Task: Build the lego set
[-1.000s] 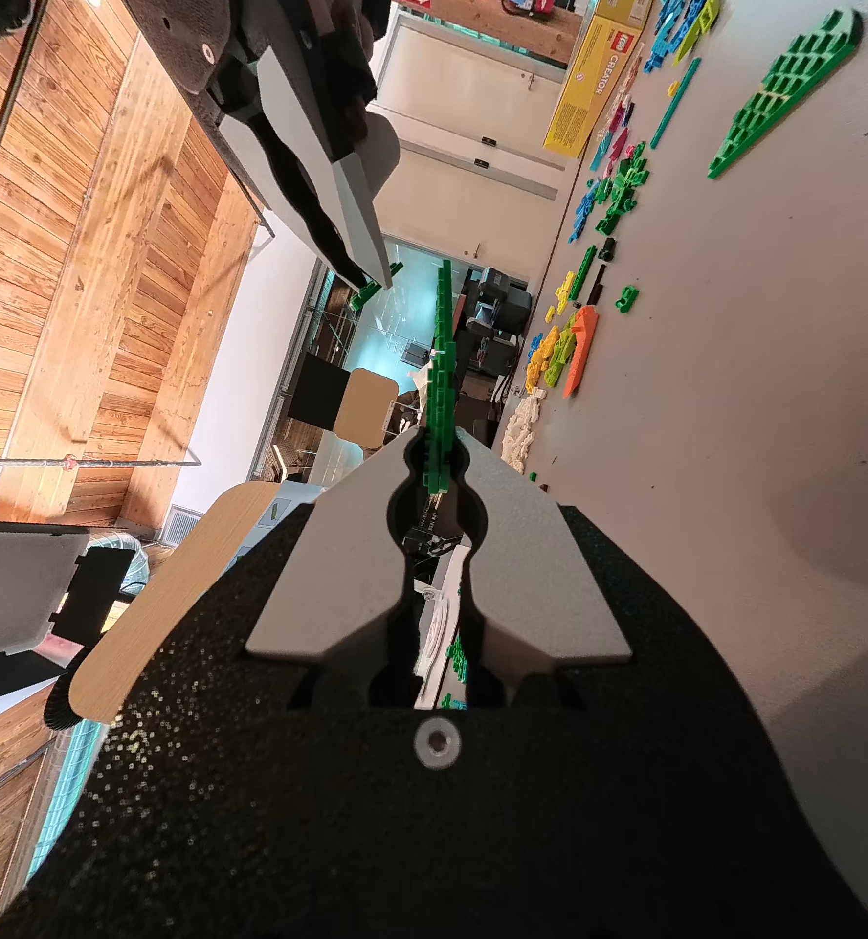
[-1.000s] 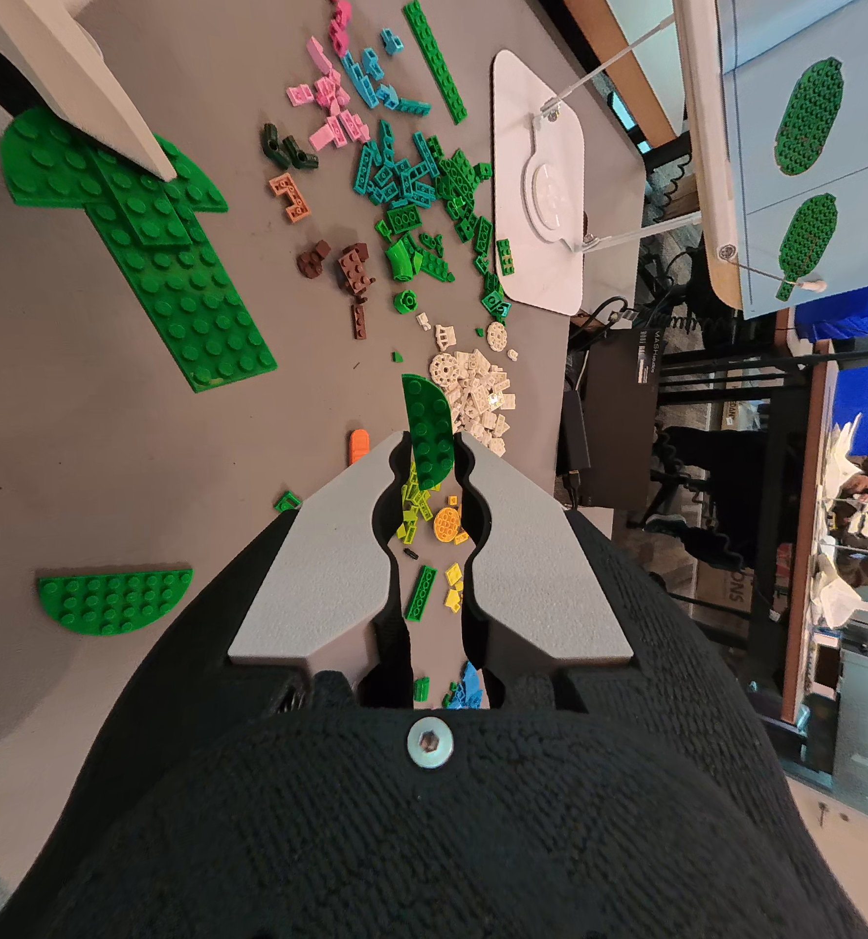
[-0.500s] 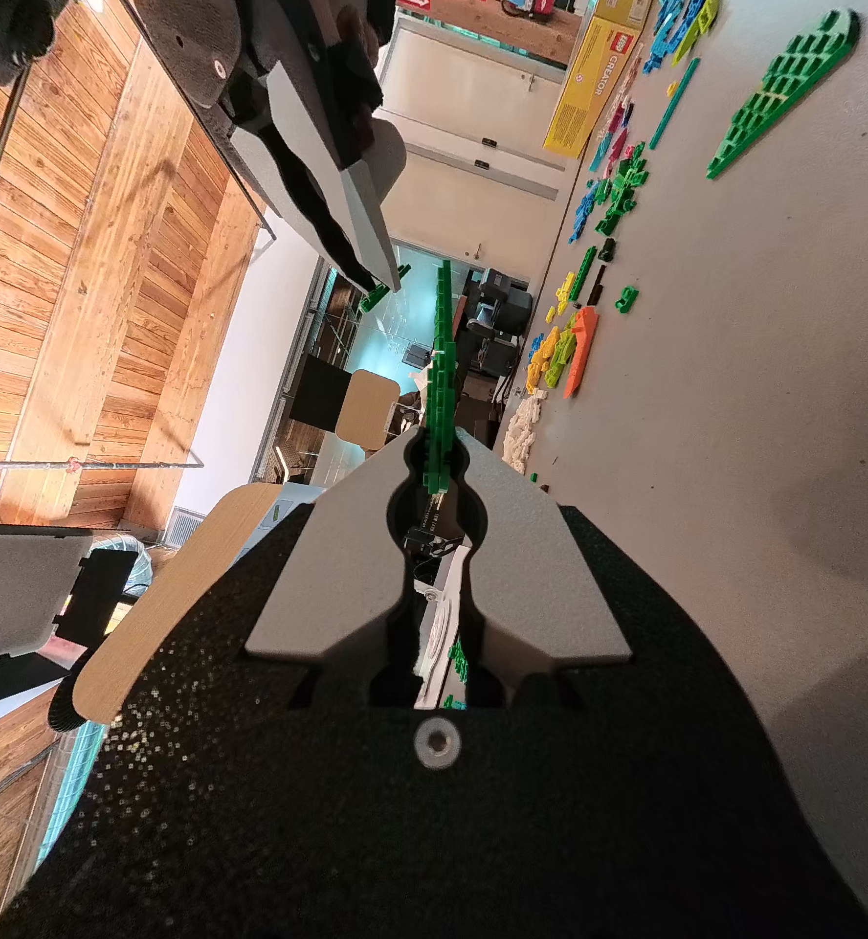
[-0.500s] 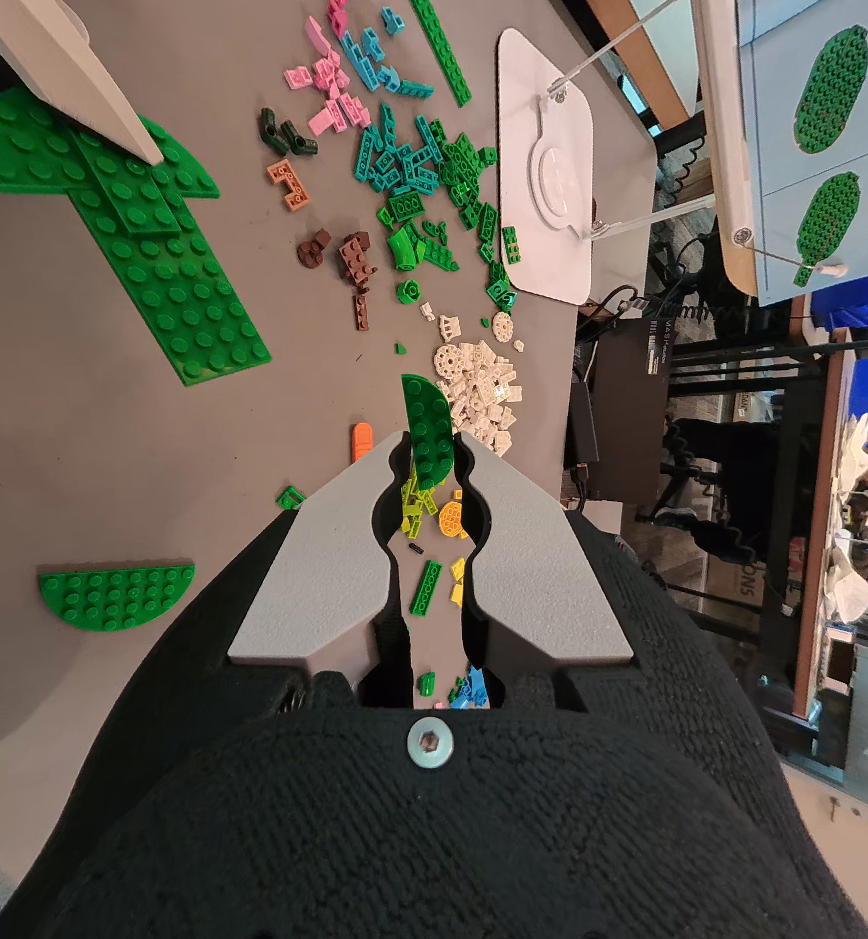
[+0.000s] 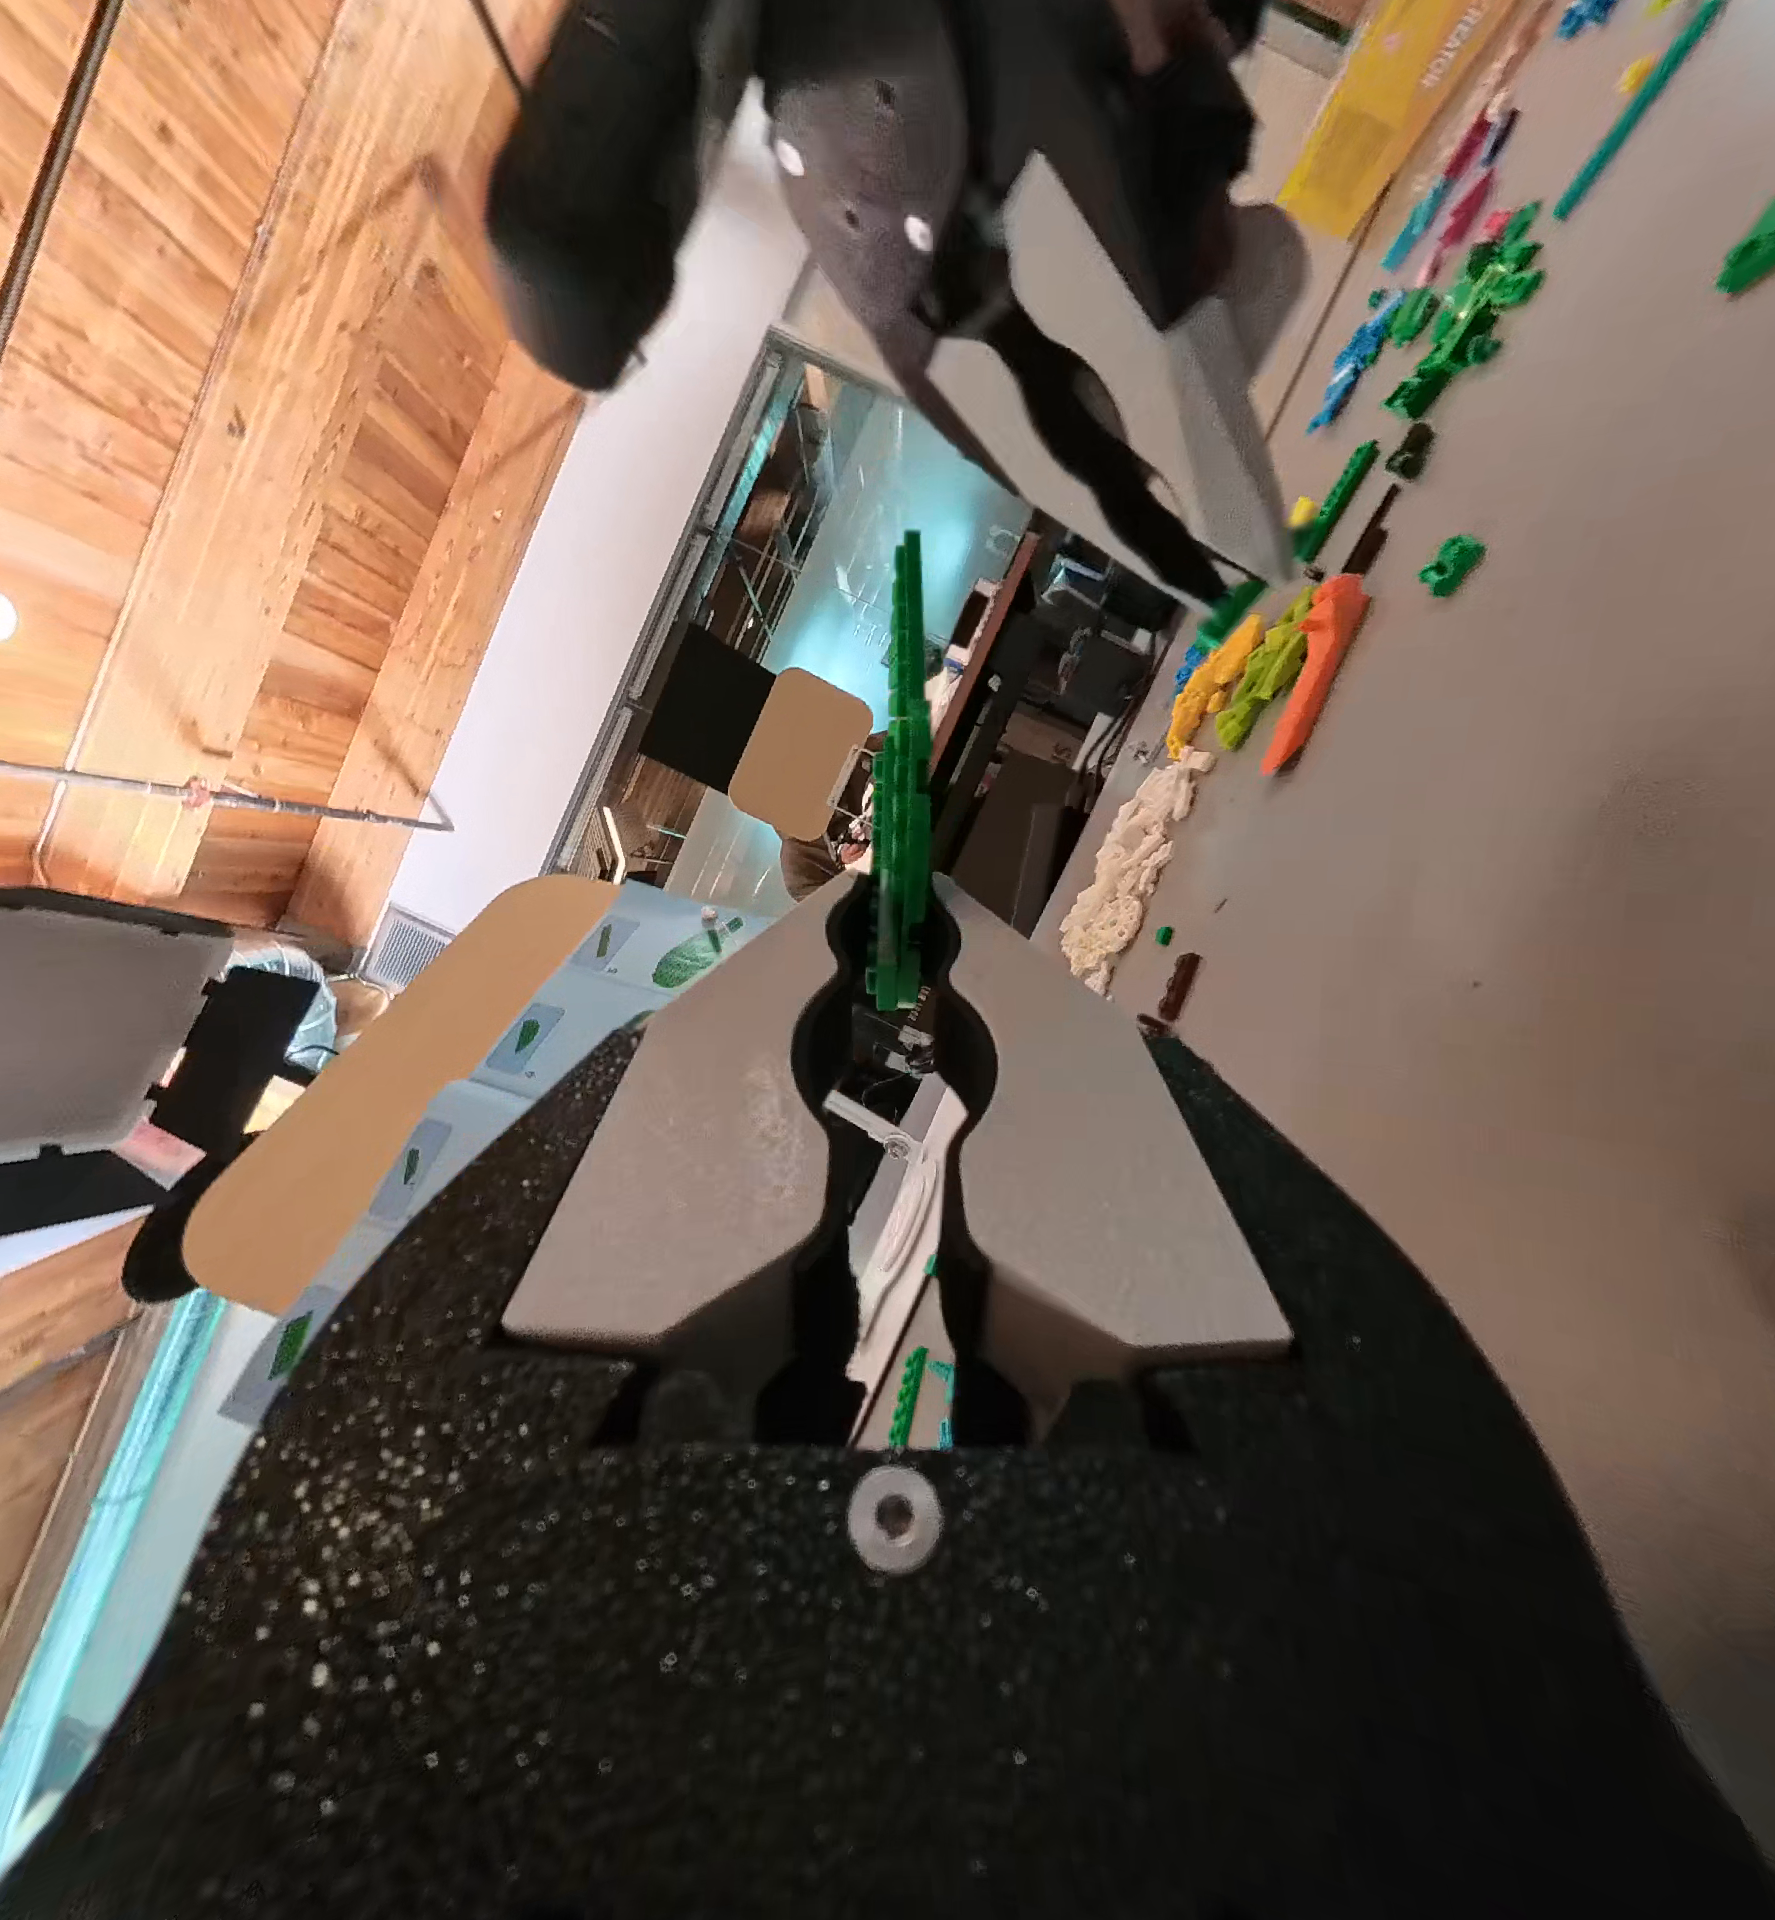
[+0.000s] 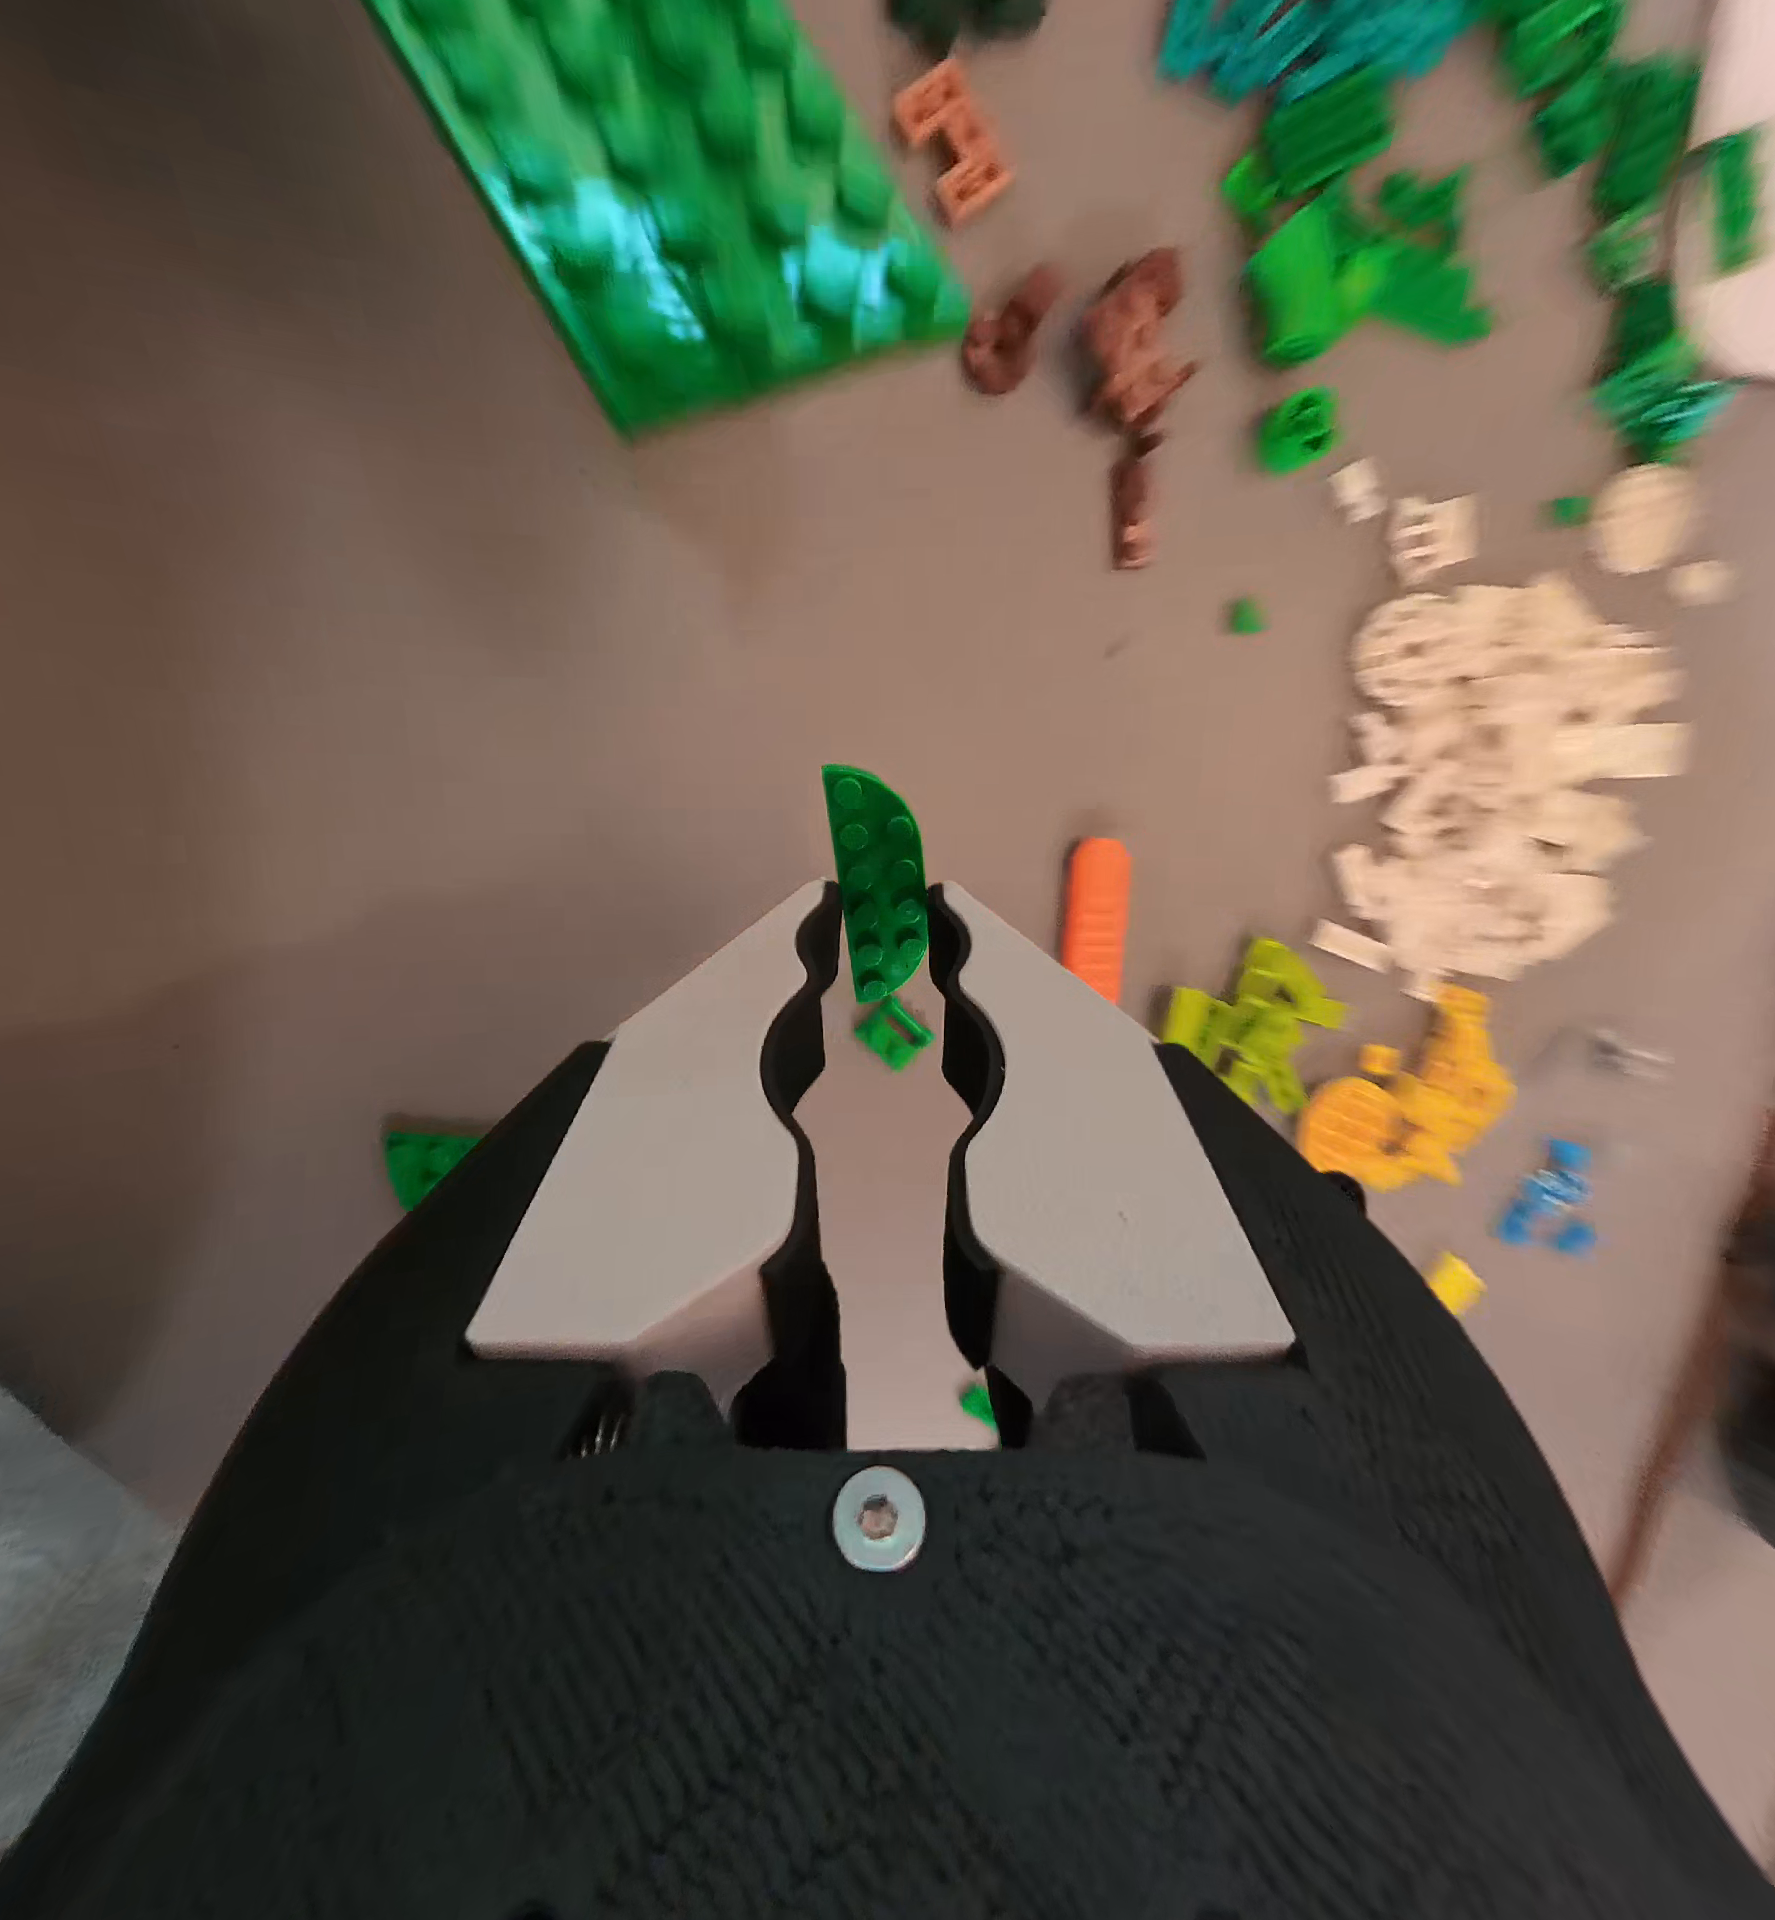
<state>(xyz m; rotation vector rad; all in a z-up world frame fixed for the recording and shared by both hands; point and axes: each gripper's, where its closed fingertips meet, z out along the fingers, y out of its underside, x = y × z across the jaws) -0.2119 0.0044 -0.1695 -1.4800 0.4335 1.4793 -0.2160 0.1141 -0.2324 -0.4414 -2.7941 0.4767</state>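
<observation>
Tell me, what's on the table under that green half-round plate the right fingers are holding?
Below the green half-round plate lies a small green piece on the grey table. The fingers hide whatever lies under them.

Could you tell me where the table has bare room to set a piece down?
Bare grey table lies left of the orange piece, below the big green plate. Crowded: the white pile and yellow bricks.

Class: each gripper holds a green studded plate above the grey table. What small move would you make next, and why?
Probably bring the right gripper, shut on the half-round green plate, toward the left gripper and its green plate assembly: both pieces are held off the table, apart.
</observation>
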